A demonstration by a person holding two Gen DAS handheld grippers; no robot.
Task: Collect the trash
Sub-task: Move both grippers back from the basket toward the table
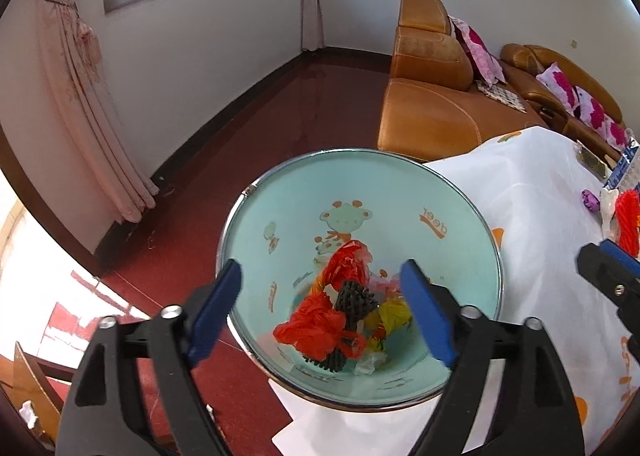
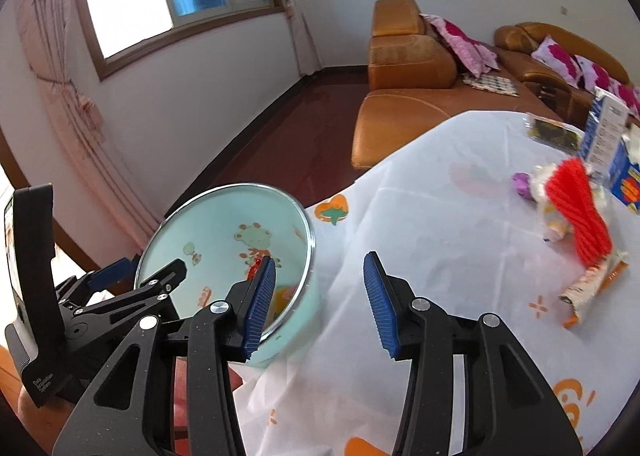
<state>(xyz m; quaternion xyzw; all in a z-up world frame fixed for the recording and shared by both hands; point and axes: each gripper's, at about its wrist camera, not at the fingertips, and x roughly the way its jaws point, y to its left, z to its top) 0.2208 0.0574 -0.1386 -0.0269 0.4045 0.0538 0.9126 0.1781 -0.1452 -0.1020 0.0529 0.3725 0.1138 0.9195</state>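
A mint-green trash bin with a metal rim stands beside the table, and it also shows in the right wrist view. Inside lie red plastic scraps, a black netted piece and yellow wrappers. My left gripper is open and empty above the bin's mouth. My right gripper is open and empty over the table's left edge, next to the bin. On the table to its right lie a red foam net, a torn orange wrapper and a purple scrap.
A white cloth with orange prints covers the table. A blue and white carton and a dark packet stand at the table's far right. An orange leather sofa is behind. Red floor lies left of the bin.
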